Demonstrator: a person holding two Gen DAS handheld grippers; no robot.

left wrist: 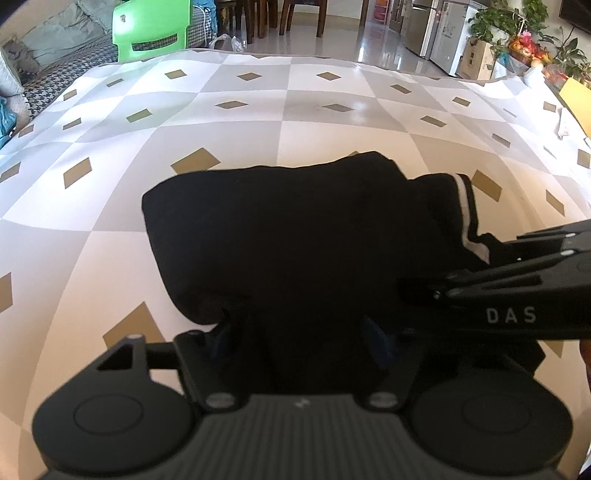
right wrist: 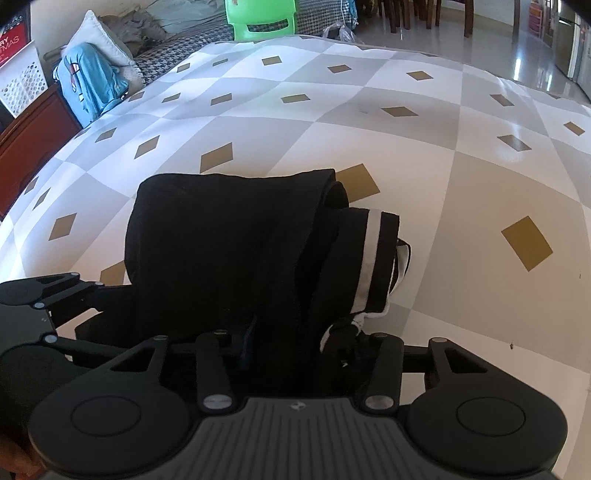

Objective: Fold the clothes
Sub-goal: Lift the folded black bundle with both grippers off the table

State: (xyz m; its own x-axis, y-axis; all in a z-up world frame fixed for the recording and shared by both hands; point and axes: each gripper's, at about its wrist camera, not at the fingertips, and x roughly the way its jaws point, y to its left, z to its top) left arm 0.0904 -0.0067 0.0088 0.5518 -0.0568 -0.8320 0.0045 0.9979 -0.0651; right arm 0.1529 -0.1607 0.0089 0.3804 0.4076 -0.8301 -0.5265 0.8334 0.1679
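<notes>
A black garment (left wrist: 277, 229) (right wrist: 221, 240) with a white stripe (left wrist: 467, 218) (right wrist: 373, 251) lies folded into a thick bundle on the checked tablecloth (left wrist: 221, 103) (right wrist: 461, 177). My left gripper (left wrist: 295, 332) holds the bundle's near edge, with cloth filling the gap between its blue-padded fingers (left wrist: 218, 336). My right gripper (right wrist: 299, 339) is shut on the striped end of the same edge, its fingertips buried in fabric. Each gripper shows in the other's view, the right (left wrist: 406, 291) and the left (right wrist: 110, 291), side by side and almost touching.
Beyond the bundle the cloth-covered table stretches far and wide. A green plastic chair (left wrist: 151, 29) (right wrist: 258, 18) stands at the far edge. A sofa with cushions and a blue garment (right wrist: 88, 81) is on the left. A yellow envelope (left wrist: 576, 99) lies at the right edge.
</notes>
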